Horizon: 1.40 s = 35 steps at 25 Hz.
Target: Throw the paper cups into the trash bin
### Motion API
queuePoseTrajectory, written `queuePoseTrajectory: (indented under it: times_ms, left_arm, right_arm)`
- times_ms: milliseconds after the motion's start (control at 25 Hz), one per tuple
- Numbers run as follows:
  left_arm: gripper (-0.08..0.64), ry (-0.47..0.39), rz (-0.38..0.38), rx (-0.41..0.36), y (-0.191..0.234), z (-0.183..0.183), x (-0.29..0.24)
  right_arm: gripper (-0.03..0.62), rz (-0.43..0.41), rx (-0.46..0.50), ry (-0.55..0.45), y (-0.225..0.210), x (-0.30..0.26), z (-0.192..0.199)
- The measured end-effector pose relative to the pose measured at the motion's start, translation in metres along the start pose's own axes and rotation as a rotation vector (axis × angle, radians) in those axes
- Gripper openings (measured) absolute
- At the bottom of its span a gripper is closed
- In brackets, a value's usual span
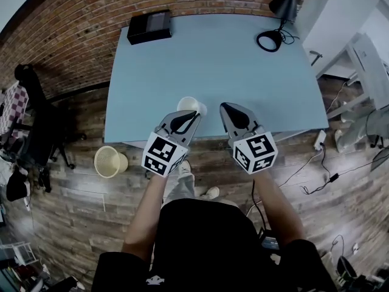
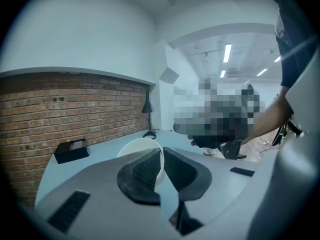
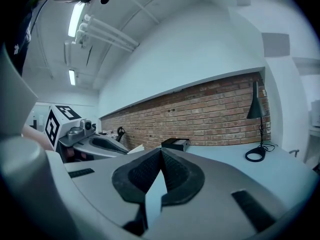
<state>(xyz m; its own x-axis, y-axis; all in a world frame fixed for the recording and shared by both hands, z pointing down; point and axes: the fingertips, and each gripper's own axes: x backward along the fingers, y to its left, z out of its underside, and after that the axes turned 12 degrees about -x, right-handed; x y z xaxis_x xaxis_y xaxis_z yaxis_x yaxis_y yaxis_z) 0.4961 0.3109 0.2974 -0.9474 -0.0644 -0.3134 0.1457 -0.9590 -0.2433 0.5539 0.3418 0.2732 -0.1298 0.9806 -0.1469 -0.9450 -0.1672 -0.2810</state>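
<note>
A white paper cup (image 1: 192, 107) is pinched by its rim in my left gripper (image 1: 189, 119), above the near edge of the pale blue table (image 1: 213, 66). In the left gripper view the jaws clamp the cup's wall (image 2: 145, 151), with the open mouth facing the camera. My right gripper (image 1: 230, 113) hangs beside it, shut and empty; its own view shows the pads (image 3: 161, 176) pressed together with nothing between them. The cream wicker trash bin (image 1: 110, 162) stands on the wooden floor, left of the table and below my left gripper.
A black box (image 1: 149, 27) lies at the table's far left corner and a black desk lamp (image 1: 278, 17) at the far right. A brick wall runs behind. Cables trail on the floor at right, and a chair (image 1: 33, 126) with clutter stands at left.
</note>
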Motion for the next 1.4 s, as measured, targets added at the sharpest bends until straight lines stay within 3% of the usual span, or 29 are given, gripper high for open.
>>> queuePoseTrajectory:
  times_ms: [400,840,1160,1400]
  left_arm:
    - [0.028,0.022,-0.094,0.018,-0.012,-0.002,0.047]
    - [0.028,0.036,-0.216,0.063,0.015,0.018,0.107]
    - [0.028,0.042,-0.32,0.113,0.041,0.053,0.187]
    - [0.028,0.038,-0.392,0.15,0.068,0.081,0.259]
  right_arm:
    - [0.003,-0.106,-0.007,-0.008,0.041,0.001,-0.001]
    - [0.003,-0.24,-0.012,0.011,0.104,-0.041,0.004]
    - [0.003,-0.37,0.013,0.048,0.194,-0.081,0.021]
    - [0.003,-0.433,-0.025,0.061,0.265,-0.11,0.03]
